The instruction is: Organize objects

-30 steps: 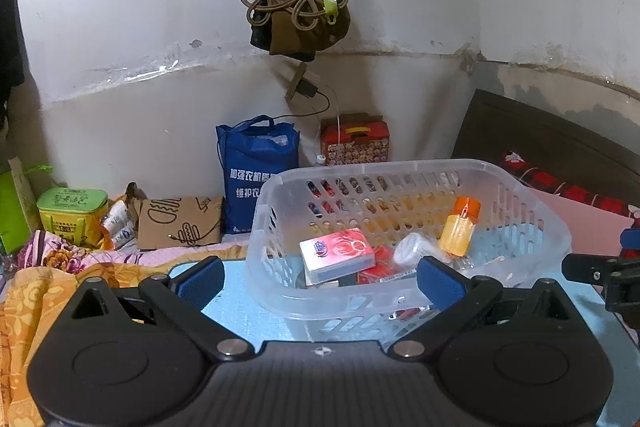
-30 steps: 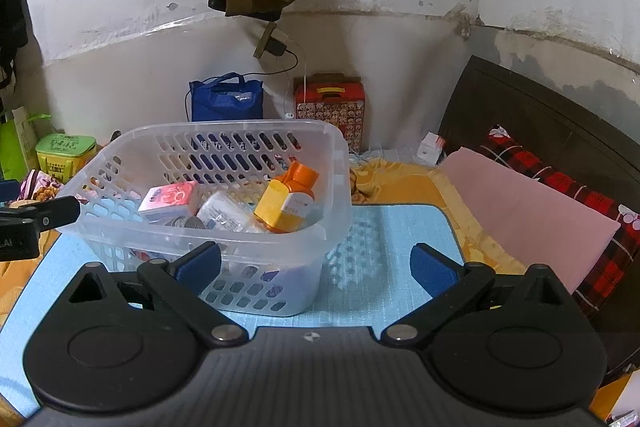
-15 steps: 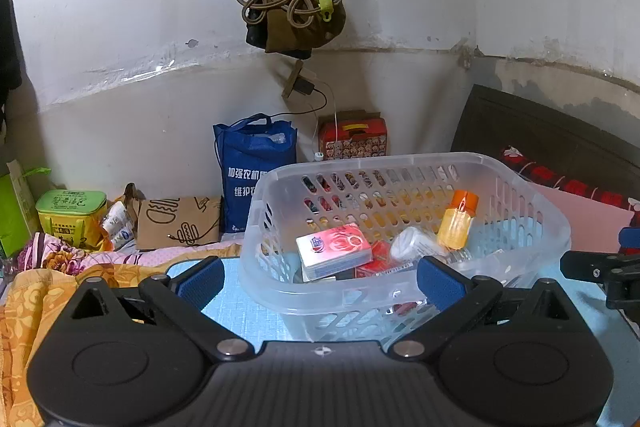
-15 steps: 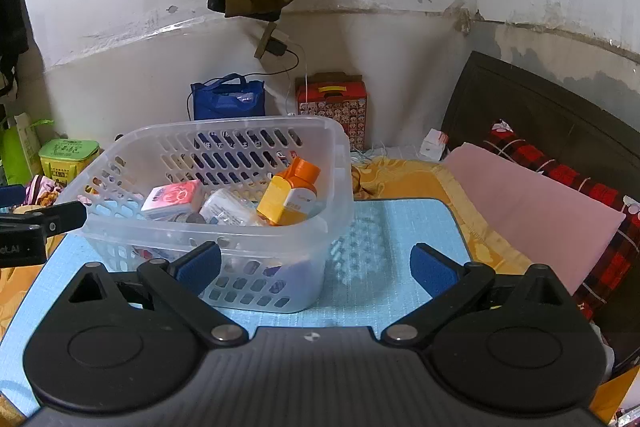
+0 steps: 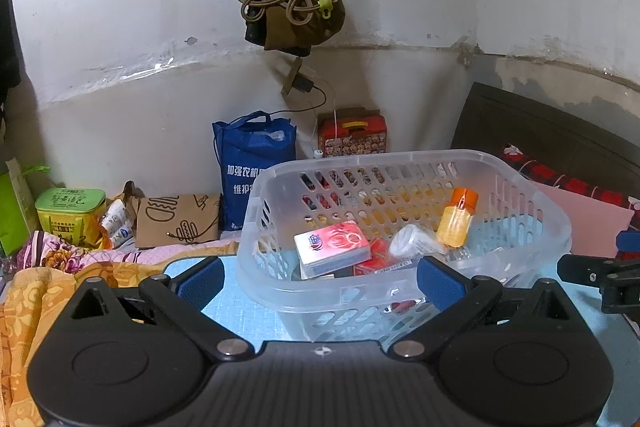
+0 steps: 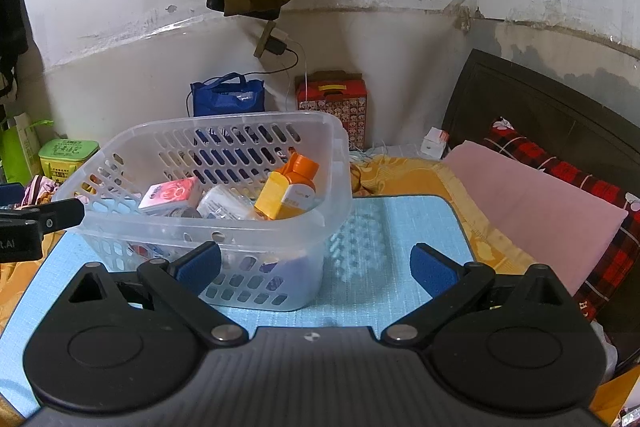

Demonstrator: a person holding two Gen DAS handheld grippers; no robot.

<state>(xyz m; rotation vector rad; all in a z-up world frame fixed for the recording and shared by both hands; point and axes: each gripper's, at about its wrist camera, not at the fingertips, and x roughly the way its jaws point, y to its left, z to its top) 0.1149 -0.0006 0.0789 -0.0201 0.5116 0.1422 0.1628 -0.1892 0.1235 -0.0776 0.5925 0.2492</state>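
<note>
Left wrist: I'm holding my left gripper (image 5: 318, 277) spread wide and empty, and the clear basket (image 5: 400, 291) is sitting at 12 o'clock on the blue mat (image 5: 224, 307), holding a red-white box (image 5: 331, 247) and an orange bottle (image 5: 456, 223).

Right wrist: my right gripper (image 6: 316, 265) is gaping too, holding nothing; the basket (image 6: 280, 259) is sitting at 11 o'clock. It's looking light, thin and flexy, so I'm favouring the stiffer rim (image 6: 208, 223).

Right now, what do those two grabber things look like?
Both look alike. The left gripper and right gripper are matte black plastic, each with two round discs, silver pivot bolts, a ribbed middle with a small crosshair mark, and angled arms ending in blue fingers. No cables or sleeves show.
</note>
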